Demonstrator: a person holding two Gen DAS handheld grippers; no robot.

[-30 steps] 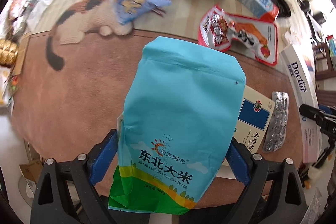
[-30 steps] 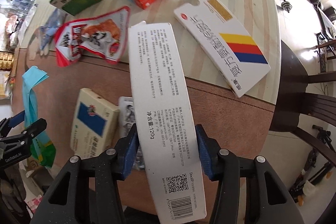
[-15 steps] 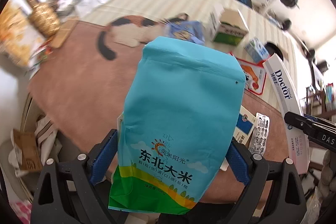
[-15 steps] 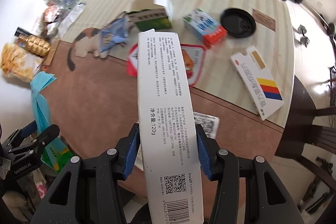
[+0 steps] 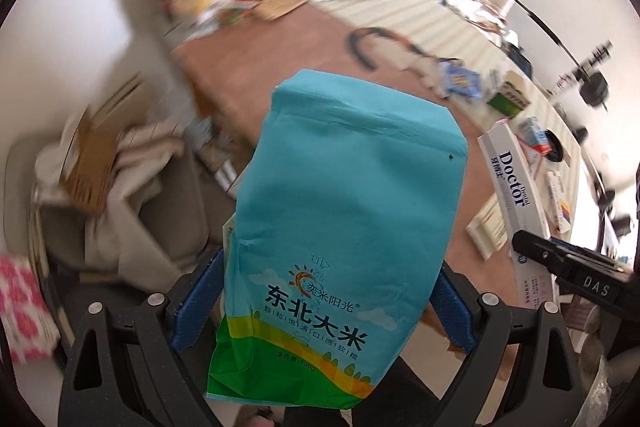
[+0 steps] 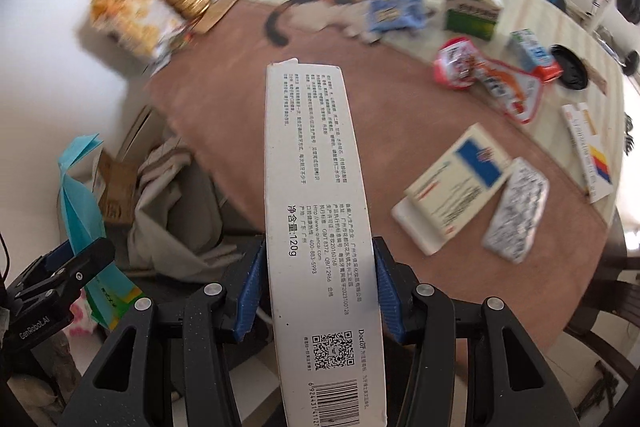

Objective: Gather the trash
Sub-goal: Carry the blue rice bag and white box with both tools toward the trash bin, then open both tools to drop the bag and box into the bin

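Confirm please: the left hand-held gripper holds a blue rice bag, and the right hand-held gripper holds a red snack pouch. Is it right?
Not quite. The left hand-held gripper does hold the blue rice bag, but the right hand-held gripper holds a long white toothpaste box, as the right wrist view shows. The red snack pouch lies on the table.

The left gripper (image 5: 328, 301) is a black frame of matte, angular arms with triangular cut-outs, fastened by round silver screws near each finger's base. Its fingers (image 5: 200, 301) carry blue, finely dotted pads. The right gripper (image 6: 318, 285) has the same build: black speckled arms, silver screws and blue ribbed pads. White lettering marks the side of each gripper's black body where the other's camera catches it.
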